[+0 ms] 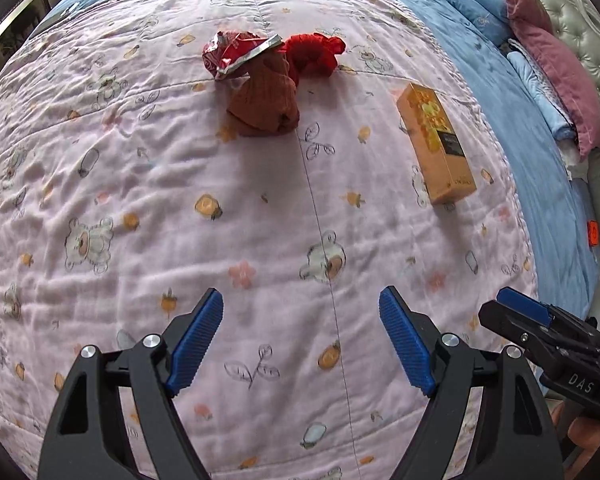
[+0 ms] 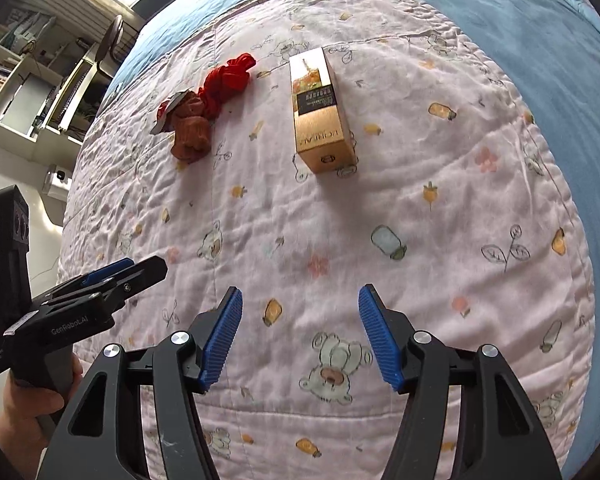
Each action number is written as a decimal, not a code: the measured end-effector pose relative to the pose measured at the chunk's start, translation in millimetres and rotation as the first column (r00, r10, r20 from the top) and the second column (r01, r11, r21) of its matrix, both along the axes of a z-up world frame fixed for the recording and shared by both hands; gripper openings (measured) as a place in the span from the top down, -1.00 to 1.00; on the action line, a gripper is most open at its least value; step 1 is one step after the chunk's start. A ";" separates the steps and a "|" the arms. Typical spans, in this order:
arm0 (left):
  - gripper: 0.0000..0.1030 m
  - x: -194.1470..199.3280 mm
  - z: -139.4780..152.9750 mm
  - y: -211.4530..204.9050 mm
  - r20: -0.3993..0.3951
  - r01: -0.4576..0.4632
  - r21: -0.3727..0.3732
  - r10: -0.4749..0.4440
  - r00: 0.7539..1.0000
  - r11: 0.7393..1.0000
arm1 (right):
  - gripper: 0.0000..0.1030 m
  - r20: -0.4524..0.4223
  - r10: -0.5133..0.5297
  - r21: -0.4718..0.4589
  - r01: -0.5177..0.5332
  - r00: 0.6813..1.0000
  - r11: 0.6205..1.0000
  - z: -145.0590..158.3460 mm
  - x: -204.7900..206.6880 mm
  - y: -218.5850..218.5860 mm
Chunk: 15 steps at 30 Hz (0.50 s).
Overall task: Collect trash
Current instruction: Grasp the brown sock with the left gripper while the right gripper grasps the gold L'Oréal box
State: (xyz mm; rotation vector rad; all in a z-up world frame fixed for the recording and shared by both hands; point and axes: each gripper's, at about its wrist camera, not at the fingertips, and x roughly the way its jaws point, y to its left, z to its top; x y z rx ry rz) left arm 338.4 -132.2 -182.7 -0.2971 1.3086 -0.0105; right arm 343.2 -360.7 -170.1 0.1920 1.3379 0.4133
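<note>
Over the pink quilt (image 1: 260,208) both grippers hang with nothing in them. The left gripper (image 1: 301,340) has its fingers spread wide, only printed bears and flowers between the blue pads. The right gripper (image 2: 300,336) is open too, a touch narrower, empty as well.

Up ahead lies the trash. A crumpled red foil wrapper (image 1: 236,54), silver lining showing at its torn edge, rests against a rust-brown knitted piece (image 1: 264,104), and just beyond that sits a bright red bunched cloth (image 1: 314,56). All three touch in one little heap. Well apart to the side, a tall orange-gold carton (image 2: 320,116) lies flat on the quilt, dark label band across its middle, edges crisp, looking undented.

Here's the danger: that wrapper is thin and slack, and it leans on fabric. Come down carelessly and the fingers could pinch the knit or the quilt along with the foil, dragging laundry off as rubbish. Whether the two cloth items count as trash at all I can't judge. The carton looks broad; gripped across its wide face it may squirt out of the pads, or crush if it's empty. And the soft bed gives underneath, so a push downward could simply sink the target instead of catching it.
</note>
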 end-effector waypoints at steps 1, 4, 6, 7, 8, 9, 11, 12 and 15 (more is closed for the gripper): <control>-0.56 11.4 -3.6 2.6 0.004 -0.005 -0.001 0.005 1.000 1.000 | -0.15 0.006 -0.003 -0.001 0.003 1.000 1.000 -2.1 8.0 2.4; -0.56 42.5 -13.7 9.9 0.028 -0.022 -0.009 0.022 0.999 1.000 | -0.16 0.027 -0.019 0.010 0.019 0.999 1.000 -6.6 31.2 6.4; -0.56 61.1 -21.5 15.5 0.035 -0.033 -0.016 0.034 0.999 0.999 | -0.16 0.041 -0.033 0.015 0.033 0.999 0.999 -8.0 44.5 6.8; -0.56 69.7 -24.9 18.2 0.038 -0.041 -0.025 0.042 0.998 0.999 | -0.16 0.045 -0.040 0.018 0.039 0.998 0.999 -9.1 50.9 7.1; -0.56 77.4 -27.6 20.9 0.042 -0.049 -0.031 0.050 0.998 0.998 | -0.16 0.048 -0.045 0.020 0.044 0.998 0.999 -10.3 57.1 7.7; -0.56 84.6 -29.8 23.3 0.047 -0.056 -0.033 0.058 0.997 0.998 | -0.16 0.052 -0.048 0.020 0.047 0.998 0.999 -11.3 62.7 8.4; -0.56 97.6 -32.6 26.5 0.054 -0.070 -0.039 0.072 0.996 0.997 | -0.16 0.058 -0.046 0.015 0.045 0.997 0.999 -13.4 73.1 10.8; -0.56 103.9 -33.9 27.8 0.056 -0.075 -0.041 0.078 0.995 0.996 | -0.16 0.062 -0.042 0.010 0.041 0.997 0.999 -14.7 77.3 13.0; -0.56 119.9 -37.5 29.1 0.055 -0.082 -0.030 0.084 0.995 0.996 | -0.17 0.071 -0.031 -0.008 0.032 0.997 0.999 -18.4 89.9 18.8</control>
